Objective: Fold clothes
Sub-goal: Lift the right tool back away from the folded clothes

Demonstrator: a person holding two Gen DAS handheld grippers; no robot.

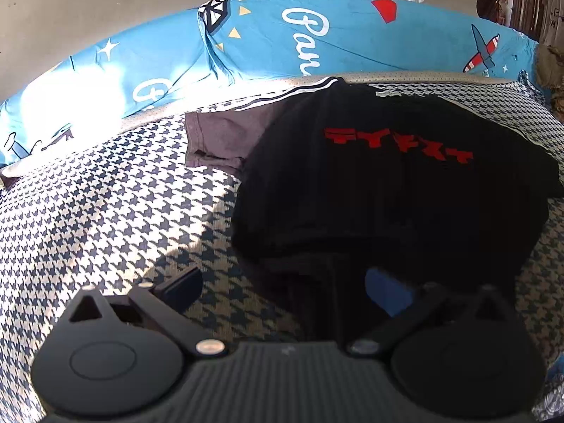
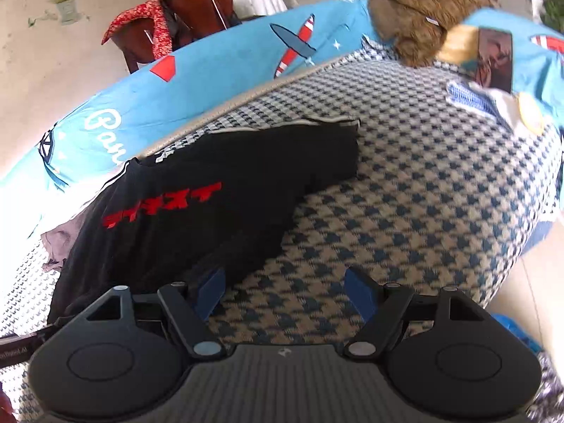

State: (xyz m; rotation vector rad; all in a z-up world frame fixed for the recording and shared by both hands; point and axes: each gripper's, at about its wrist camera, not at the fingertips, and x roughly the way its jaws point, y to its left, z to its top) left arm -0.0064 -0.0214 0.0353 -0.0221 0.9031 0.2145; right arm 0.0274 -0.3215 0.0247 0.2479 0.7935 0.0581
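The black T-shirt [image 1: 387, 183] with red lettering lies spread on the houndstooth bedcover [image 1: 105, 211], soft and limp, likely to sag. Left gripper [image 1: 285, 289] and right gripper [image 2: 283, 292] both gape empty; pinch the near hem corners

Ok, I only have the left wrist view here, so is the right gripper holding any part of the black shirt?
Observer: No. The right gripper is open, over bare houndstooth cover, beside the black shirt.
Operator: Anything on the far right of the bed?
Observer: A brown plush toy lies at the blue quilt's edge.
Operator: And the shirt's right sleeve?
Observer: It lies flat, spread out toward the cover's far edge.
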